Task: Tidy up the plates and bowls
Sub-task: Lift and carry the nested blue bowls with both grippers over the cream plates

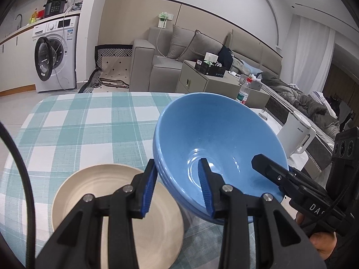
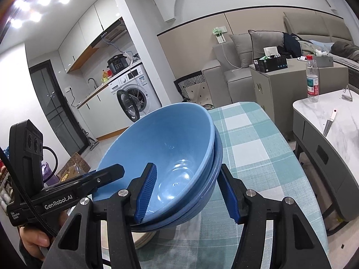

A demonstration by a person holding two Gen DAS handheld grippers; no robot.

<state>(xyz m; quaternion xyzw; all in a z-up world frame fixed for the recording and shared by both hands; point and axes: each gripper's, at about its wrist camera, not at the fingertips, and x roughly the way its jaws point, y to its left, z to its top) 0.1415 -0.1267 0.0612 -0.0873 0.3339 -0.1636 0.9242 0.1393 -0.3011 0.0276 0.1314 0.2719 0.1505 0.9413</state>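
A: What do the tools hold?
B: The left tool (image 1: pixel 177 186) and right tool (image 2: pixel 187 192) each clamp the rim of the stacked blue bowls (image 1: pixel 215 139), lifted above the checked worktop (image 1: pixel 89 121).
A: Anything nearby?
B: A beige plate (image 1: pixel 89 192) just beside, empty; farther off, a white kettle (image 1: pixel 296 134).

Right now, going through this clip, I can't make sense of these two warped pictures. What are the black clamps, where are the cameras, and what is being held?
There is no robot here. A person holds a hand-operated two-finger gripper in each hand, and each gripper carries a fisheye camera looking forward along its fingers, which is why the room bends.

One picture comes from the left gripper, the other from the right gripper. Each also shows the other gripper at its edge, with the person's hand underneath.

Both grippers pinch opposite rims of a stack of blue bowls, one finger inside and one outside, holding it tilted above the table. Below lie a checked tablecloth and a beige plate. A white kettle stands beyond the bowls.
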